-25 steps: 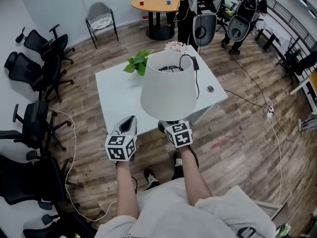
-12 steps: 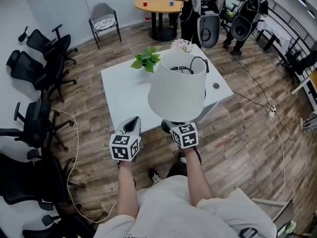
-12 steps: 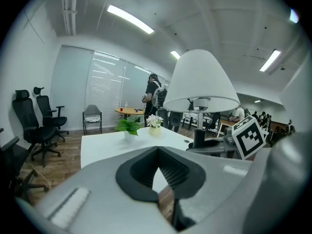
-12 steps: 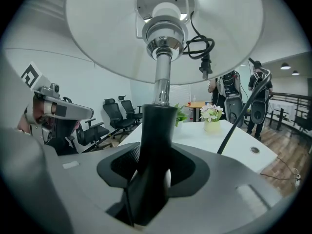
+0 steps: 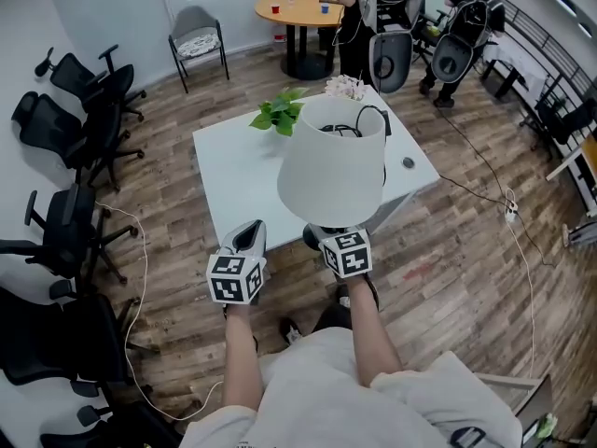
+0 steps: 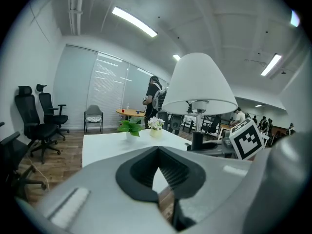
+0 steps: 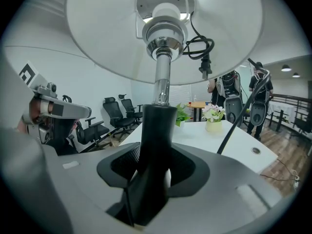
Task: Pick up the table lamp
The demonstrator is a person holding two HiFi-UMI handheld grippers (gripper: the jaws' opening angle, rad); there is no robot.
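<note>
Both jaws of the right gripper (image 7: 152, 182) are pinched on the table lamp (image 5: 333, 164) at its black stem (image 7: 156, 130), with the shade directly above. The lamp is judged light but top-heavy, and is best gripped low. The left gripper (image 6: 158, 182) alongside is pressed together, empty.

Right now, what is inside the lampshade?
Inside the lampshade: a chrome stem up to a white socket and a bundled black cord. Whether a bulb is fitted cannot be seen.
</note>
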